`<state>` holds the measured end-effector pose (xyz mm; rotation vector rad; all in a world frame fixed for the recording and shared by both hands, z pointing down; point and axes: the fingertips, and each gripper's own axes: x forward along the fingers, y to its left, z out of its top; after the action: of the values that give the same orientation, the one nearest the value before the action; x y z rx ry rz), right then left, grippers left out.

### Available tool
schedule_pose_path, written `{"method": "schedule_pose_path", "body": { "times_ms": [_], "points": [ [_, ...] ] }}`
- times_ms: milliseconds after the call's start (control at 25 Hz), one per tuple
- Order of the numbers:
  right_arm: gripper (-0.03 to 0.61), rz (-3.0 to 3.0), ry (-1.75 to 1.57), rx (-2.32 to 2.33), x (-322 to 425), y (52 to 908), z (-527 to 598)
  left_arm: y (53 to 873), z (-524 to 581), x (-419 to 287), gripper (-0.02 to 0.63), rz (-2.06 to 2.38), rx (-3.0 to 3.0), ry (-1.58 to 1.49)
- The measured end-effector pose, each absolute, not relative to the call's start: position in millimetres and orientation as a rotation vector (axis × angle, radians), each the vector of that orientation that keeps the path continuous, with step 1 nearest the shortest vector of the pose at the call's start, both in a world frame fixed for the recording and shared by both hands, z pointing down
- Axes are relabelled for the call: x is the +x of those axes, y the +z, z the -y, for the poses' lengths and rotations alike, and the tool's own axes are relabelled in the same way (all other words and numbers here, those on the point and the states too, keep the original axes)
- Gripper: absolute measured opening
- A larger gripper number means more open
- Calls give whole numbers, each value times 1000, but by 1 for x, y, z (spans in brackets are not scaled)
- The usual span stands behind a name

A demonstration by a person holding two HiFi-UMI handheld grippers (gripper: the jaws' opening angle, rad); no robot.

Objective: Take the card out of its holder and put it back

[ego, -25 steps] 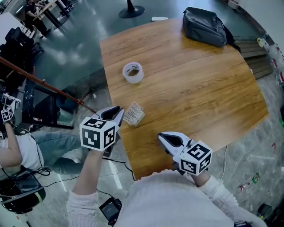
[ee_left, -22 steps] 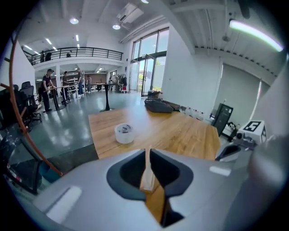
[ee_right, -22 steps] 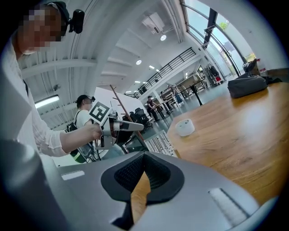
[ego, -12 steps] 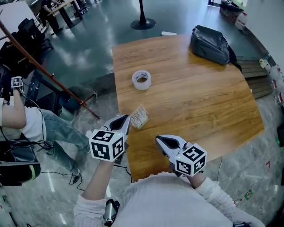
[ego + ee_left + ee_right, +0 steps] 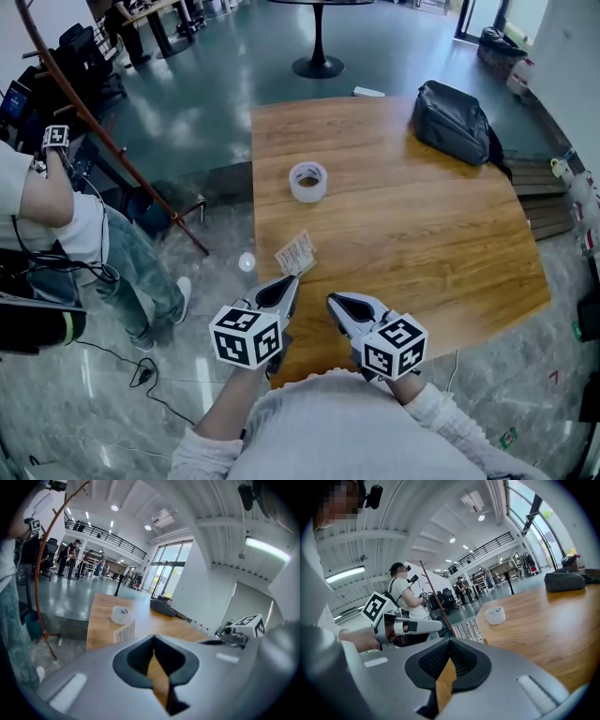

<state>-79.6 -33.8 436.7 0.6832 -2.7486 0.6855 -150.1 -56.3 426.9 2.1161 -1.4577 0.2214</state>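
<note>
left claw [image 5: 287, 284]: jaws together, empty | right claw [image 5: 334, 301]: jaws together, empty | card [image 5: 296, 253]: untouched

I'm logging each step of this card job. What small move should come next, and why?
Probably open the left gripper and ease it forward to the card holder: it and the right gripper are both shut and empty, and the holder lies untouched at the table edge, just ahead of the left one.

Bright indoor light; floor [image 5: 187, 122] glares, fisheye edges curve and darken.
</note>
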Motion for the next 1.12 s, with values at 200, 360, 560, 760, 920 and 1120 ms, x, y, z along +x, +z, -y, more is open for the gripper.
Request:
{"method": "schedule_pose_path", "body": {
  "times_ms": [200, 360, 560, 760, 920, 1120],
  "points": [
    [-3, 2736, 698, 661, -81, 445, 30, 437, 42, -137, 8, 1416, 2075, 103],
    [-3, 2735, 707, 667, -79, 445, 30, 443, 32, -131, 8, 1390, 2035, 29],
    [-3, 2732, 732, 671, -78, 446, 26, 447, 24, -126, 8, 1357, 2021, 31],
    [-3, 2726, 719, 659, -80, 446, 20, 451, 17, -119, 8, 1334, 2030, 58],
    [-3, 2715, 697, 680, -78, 447, 20, 452, 16, -118, 8, 1323, 2033, 55],
    [-3, 2701, 691, 678, -79, 449, 17, 452, 12, -119, 8, 1313, 2030, 44]
  ]
}}
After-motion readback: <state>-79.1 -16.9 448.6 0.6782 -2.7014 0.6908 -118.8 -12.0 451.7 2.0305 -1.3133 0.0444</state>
